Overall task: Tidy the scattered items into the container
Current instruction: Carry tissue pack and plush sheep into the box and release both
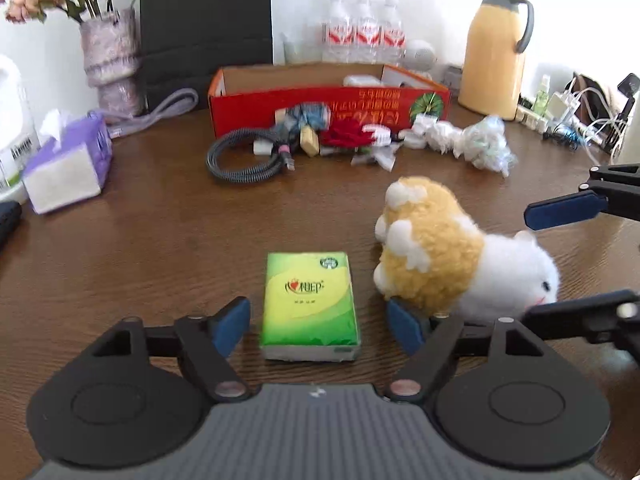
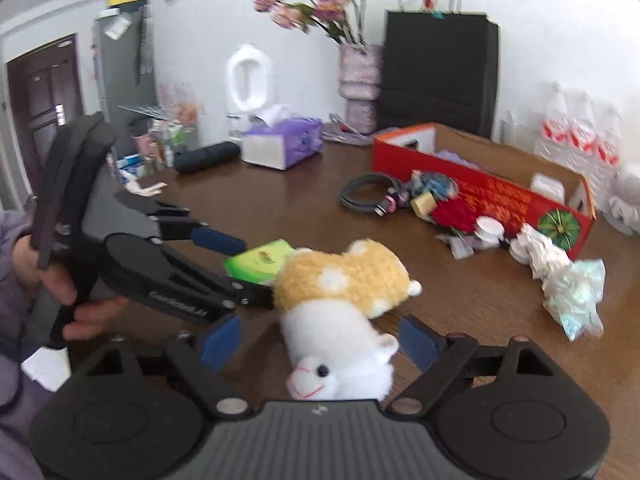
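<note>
A green tissue pack (image 1: pixel 310 306) lies flat on the brown table between the open fingers of my left gripper (image 1: pixel 318 326); the pads stand clear of its sides. A yellow and white plush toy (image 1: pixel 452 256) lies just to its right. In the right wrist view the plush (image 2: pixel 340 312) lies between the open fingers of my right gripper (image 2: pixel 320 342), head toward the camera, and the green pack (image 2: pixel 260 260) shows behind it. The red cardboard box (image 1: pixel 320 104) stands open at the back. A coiled cable (image 1: pixel 244 156), a red item (image 1: pixel 348 136) and crumpled wrappers (image 1: pixel 464 140) lie before it.
A purple tissue box (image 1: pixel 64 164) sits at the left, a flower vase (image 1: pixel 110 60) and black bag (image 1: pixel 204 28) behind. Water bottles (image 1: pixel 362 28), a yellow thermos (image 1: pixel 496 52) and chargers with cords (image 1: pixel 568 112) line the back right.
</note>
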The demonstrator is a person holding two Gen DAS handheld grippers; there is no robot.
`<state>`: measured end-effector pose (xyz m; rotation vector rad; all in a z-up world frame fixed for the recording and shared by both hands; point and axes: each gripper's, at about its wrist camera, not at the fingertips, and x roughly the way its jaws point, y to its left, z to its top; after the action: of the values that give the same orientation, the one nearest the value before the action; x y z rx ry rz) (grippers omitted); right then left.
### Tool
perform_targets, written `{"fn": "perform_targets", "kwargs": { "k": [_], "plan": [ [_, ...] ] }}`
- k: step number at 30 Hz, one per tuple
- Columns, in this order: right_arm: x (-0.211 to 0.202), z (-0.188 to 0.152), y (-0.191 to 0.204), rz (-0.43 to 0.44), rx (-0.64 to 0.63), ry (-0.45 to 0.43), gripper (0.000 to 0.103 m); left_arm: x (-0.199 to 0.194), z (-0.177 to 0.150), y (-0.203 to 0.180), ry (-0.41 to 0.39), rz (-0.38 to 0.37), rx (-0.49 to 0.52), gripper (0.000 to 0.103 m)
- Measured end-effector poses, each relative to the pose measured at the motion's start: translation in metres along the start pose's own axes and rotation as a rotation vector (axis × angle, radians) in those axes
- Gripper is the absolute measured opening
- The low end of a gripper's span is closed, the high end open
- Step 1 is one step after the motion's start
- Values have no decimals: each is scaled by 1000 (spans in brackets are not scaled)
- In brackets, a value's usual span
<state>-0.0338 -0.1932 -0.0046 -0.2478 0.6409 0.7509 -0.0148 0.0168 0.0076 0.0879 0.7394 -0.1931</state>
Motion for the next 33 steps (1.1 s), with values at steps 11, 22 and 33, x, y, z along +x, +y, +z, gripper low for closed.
{"fn": "perform_targets", "kwargs": {
  "k": [11,22,33],
  "plan": [
    [28,-4,4,-104,178,-28,49,-27,9,2,-180,82,-90,45],
    [-11,41,-45,-429,432,-238,49,-31,77,-6,-429,169,-90,45],
    [95,205,-177,-347,479,-171,50,106,271,24,-363,223,-38,46]
  ]
}}
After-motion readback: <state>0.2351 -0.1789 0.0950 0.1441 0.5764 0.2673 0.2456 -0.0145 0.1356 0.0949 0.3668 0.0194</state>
